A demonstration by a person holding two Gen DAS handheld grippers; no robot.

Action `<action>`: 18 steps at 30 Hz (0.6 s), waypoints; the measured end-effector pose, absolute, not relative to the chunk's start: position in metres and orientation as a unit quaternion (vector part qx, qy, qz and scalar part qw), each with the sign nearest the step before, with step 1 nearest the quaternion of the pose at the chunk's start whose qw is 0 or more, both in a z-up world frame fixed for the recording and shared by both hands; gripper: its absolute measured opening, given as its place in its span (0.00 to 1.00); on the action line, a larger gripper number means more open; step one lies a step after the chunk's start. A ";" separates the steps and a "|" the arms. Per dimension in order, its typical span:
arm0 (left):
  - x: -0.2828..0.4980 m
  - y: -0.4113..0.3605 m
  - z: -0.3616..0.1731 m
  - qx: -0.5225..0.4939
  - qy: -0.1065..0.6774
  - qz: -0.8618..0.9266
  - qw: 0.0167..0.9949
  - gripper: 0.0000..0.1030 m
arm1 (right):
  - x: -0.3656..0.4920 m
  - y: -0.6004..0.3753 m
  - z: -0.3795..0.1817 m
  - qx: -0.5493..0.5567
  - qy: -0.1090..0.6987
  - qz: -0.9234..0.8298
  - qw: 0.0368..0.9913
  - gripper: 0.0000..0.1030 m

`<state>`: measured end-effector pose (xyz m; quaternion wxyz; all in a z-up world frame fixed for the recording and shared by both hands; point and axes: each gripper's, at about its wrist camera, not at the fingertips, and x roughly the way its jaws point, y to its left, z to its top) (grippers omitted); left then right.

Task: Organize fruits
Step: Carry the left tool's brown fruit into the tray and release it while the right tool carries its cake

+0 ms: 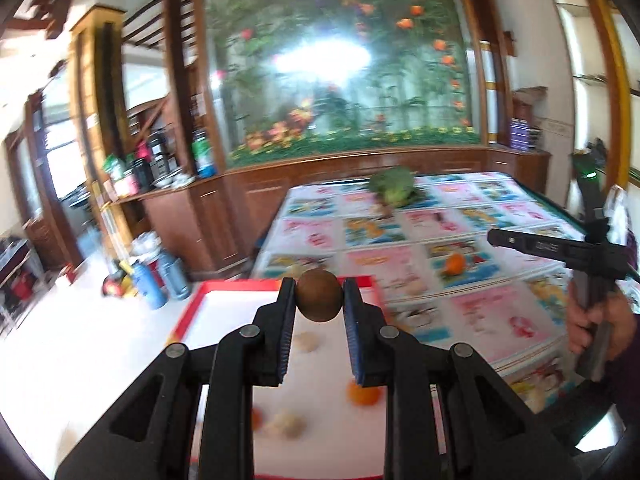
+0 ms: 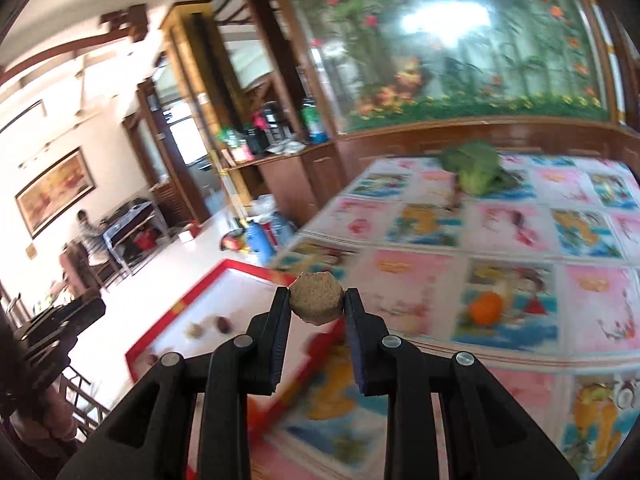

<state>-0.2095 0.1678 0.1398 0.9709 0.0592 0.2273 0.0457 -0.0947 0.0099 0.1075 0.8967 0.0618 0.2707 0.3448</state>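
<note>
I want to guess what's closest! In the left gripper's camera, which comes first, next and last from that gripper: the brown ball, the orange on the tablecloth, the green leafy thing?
1. Brown ball: pinched in the left gripper.
2. Orange: on the tablecloth, to the right.
3. Green leafy thing: far end, blurred.

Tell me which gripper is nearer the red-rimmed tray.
Left. The left gripper hovers over the red-rimmed tray; the right gripper sits beside its edge, above the patterned tablecloth.
</note>
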 end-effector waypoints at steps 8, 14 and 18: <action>-0.250 0.250 0.142 0.026 0.212 0.144 0.966 0.25 | -0.113 0.077 0.139 0.033 0.250 0.424 0.869 0.25; -0.269 0.286 0.163 0.023 0.172 0.186 0.967 0.25 | -0.112 0.108 0.114 0.010 0.274 0.433 0.859 0.25; -0.266 0.289 0.163 0.020 0.164 0.175 0.971 0.25 | -0.109 0.118 0.080 -0.005 0.306 0.421 0.854 0.25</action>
